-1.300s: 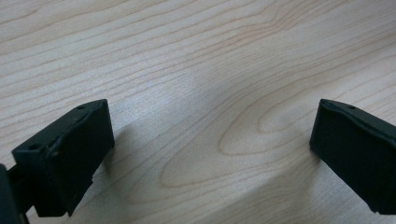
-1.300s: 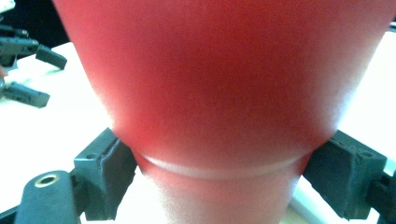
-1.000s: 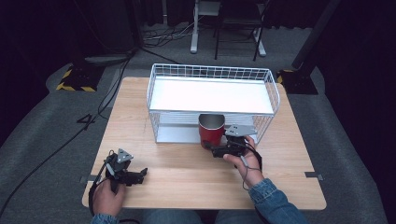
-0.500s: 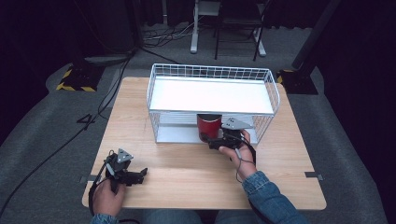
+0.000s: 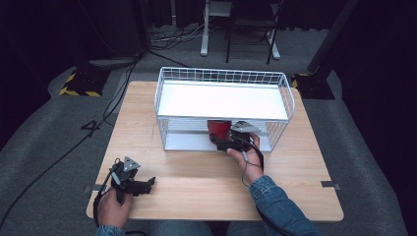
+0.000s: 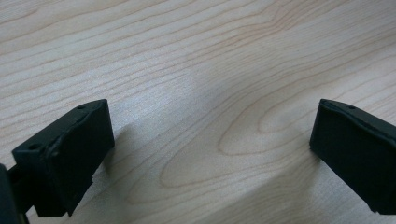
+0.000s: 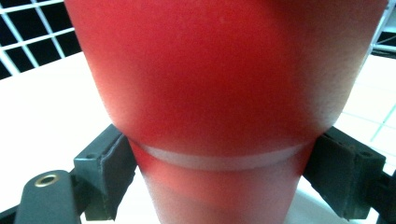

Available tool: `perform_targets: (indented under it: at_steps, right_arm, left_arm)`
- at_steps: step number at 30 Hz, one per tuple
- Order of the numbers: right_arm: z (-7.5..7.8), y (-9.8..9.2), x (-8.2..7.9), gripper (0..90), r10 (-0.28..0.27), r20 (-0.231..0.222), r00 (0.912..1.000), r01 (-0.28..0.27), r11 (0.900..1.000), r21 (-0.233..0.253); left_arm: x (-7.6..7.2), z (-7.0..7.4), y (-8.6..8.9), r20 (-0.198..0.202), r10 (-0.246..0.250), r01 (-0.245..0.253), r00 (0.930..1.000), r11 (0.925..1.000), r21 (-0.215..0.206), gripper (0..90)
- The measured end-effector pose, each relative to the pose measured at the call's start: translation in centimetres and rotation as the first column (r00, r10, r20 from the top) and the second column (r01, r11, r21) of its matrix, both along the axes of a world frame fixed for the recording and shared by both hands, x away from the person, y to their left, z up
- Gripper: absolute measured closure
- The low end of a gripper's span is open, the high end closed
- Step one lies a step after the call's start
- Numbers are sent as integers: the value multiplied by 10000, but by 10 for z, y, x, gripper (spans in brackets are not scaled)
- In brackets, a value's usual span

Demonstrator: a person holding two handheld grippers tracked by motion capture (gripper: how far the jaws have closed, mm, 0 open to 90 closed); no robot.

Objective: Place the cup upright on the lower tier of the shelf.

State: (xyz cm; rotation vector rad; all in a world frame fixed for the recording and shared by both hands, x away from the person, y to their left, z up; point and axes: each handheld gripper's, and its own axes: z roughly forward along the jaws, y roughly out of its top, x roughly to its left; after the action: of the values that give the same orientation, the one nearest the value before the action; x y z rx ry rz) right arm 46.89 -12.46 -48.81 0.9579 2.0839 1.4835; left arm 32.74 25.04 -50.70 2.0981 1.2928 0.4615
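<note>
Where the light wooden worktop [image 5: 206,182] carries a white wire two-tier shelf rack [image 5: 223,109], the red tapered plastic cup [image 5: 219,130] sits in the rack's lower tier, just under the white upper shelf and towards the open front. The right gripper [image 5: 227,144] reaches into that lower tier from the front, its jaws pinching the cup from either side; the person's right hand [image 5: 248,157] grips the tool from behind, and a blue denim sleeve [image 5: 275,204] covers the forearm. A grey three-cornered plate on this gripper lies just beside the cup's right side.

In the right gripper view the cup [image 7: 219,88] stands upright and very close, wider above and narrower below, with a pale band around it at the step. The two black jaws press against its narrower lower part, one on each side, touching the wall. White wire grid shows behind the cup at the upper left, and the rack's white lower floor [image 7: 42,102] spreads out beneath it.

The left gripper [image 5: 147,184] rests low over the worktop's near left corner, well apart from the rack, held in the person's left hand [image 5: 112,206]. In the left gripper view its jaws stand spread wide, with bare wood grain [image 6: 205,93] between them and nothing held.
</note>
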Motion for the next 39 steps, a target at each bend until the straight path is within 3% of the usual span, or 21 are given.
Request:
perform_targets:
  at_steps: [8,27,33,39]
  right_arm:
    - [-9,1,4,165,-201,112,9997,203,9996,-205]
    - [-7,0,7,152,-98,-237,9997,95,9999,-140]
    - [-5,1,4,155,-271,-188,9995,265,9992,-296]
    - [-2,-10,-3,158,-64,-273,9996,45,9977,-677]
  left_arm:
    - [0,0,0,11,23,-23,10000,10000,-17,0]
    - [0,0,0,-4,-7,7,10000,10000,19,0]
    - [0,0,0,7,8,-8,10000,10000,-1,0]
    - [-2,0,1,13,-50,50,10000,10000,24,1]
